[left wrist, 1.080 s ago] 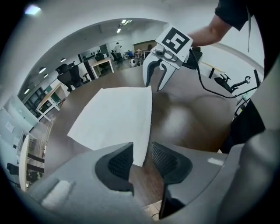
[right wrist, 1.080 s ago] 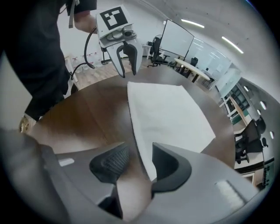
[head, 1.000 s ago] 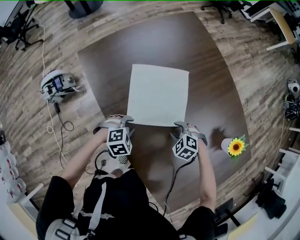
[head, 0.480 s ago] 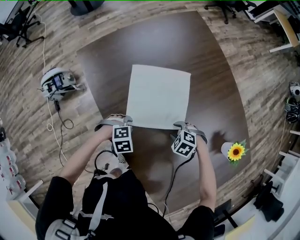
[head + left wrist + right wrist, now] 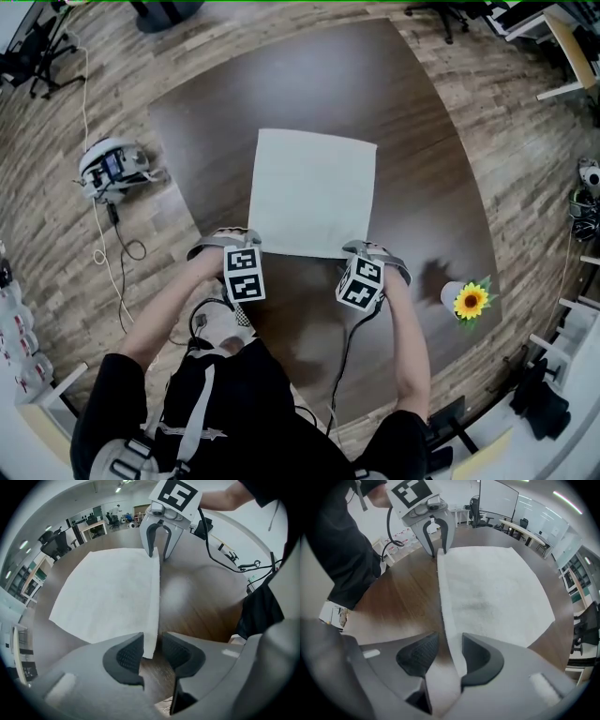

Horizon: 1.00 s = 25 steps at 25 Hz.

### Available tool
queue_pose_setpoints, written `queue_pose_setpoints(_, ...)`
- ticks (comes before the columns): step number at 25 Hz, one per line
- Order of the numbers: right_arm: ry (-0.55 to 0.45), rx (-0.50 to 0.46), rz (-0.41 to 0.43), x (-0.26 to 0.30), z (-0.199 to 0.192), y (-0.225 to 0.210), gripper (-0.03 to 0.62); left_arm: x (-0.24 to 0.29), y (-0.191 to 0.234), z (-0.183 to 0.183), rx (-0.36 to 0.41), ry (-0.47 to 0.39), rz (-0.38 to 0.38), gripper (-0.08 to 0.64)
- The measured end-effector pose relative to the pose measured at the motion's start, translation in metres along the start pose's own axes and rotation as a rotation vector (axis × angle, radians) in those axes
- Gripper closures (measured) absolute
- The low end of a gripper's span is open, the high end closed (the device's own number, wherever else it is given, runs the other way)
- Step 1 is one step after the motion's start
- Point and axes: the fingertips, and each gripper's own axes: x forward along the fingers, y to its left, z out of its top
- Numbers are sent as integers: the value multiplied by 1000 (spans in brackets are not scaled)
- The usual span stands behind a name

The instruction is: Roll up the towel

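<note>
Both marker cubes sit a little higher in the head view than a second ago, tipped more steeply over the near edge of the white towel [image 5: 314, 192]. It lies flat and fully unrolled at the middle of the dark bench [image 5: 412, 141]. This looks like the opening step, taking hold of the near edge so the roll can start. The left hand-held gripper [image 5: 152, 649] straddles the towel's lower-left corner and the right hand-held gripper [image 5: 445, 654] the lower-right one. Each has its jaws apart with the slightly raised edge standing between the pads. Both pairs of jaws have just been closing, the right more than the left, yet a gap shows beside the cloth on one side. Next, I judge, both must pinch fully and evenly, then turn the edge over toward the top of the frame. No brand or readable writing appears, only black-and-white square markers on the cubes [image 5: 244, 275].
</note>
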Motion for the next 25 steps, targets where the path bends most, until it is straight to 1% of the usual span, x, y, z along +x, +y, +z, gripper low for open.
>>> queue_pose_setpoints(5,11,-12,-15,1,-2,4,470,-1,-4,1,22,1,15,446)
queue_pose_setpoints(7,12,-11,-31,2,-3,6,491,-1,-4,1,42,4,45,473)
queue_pose_setpoints(8,13,-16,-49,2,-4,5,502,-1,-2,0,54,5,69,508)
queue_pose_setpoints(9,15,-24,-68,2,-3,5,555,-1,-1,-1,65,6,92,522)
queue_pose_setpoints(10,17,-33,-84,2,-3,5,572,-1,0,-2,71,7,106,522)
queue_pose_setpoints(14,24,-64,-141,4,-2,9,577,-4,-2,-3,75,12,131,523)
queue_pose_setpoints(19,17,-75,-168,-5,3,28,578,-17,-14,-8,88,13,146,525)
queue_pose_setpoints(22,3,-70,-152,-9,7,51,578,-23,-33,-15,100,18,124,525)
queue_pose_setpoints(25,-3,-58,-115,-10,10,77,578,-27,-54,-22,111,18,92,525)
